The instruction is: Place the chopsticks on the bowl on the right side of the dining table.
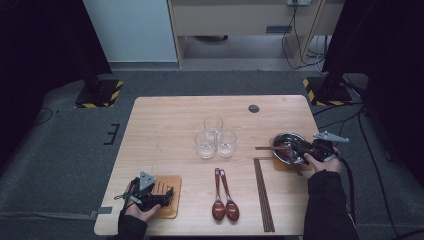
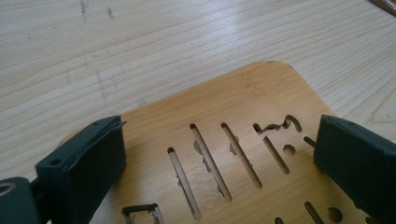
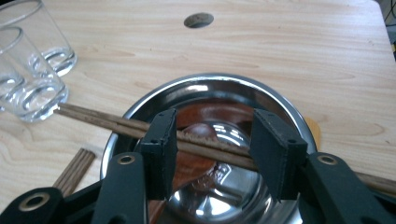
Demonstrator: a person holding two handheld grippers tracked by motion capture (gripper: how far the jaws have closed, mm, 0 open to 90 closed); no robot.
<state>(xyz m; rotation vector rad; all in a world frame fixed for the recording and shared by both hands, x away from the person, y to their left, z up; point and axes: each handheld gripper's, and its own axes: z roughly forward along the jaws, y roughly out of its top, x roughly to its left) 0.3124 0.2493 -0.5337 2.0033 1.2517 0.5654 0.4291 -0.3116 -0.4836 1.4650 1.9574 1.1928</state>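
Right gripper (image 3: pixel 212 151) over bowl (image 3: pixel 275 100); fingers (image 3: pixel 161 140) apart, straddling chopsticks (image 3: pixel 107 120) lying across rim, contact unclear; left gripper (image 2: pixel 219 158) fingers apart over trivet (image 2: pixel 224 107) on surface (image 2: pixel 140 42).

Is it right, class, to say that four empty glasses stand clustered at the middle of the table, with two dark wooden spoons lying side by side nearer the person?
Not quite. The cluster holds three glasses, not four, as the high view shows. The rest stands: they are empty, at the middle of the table, and two dark wooden spoons lie side by side nearer the person.
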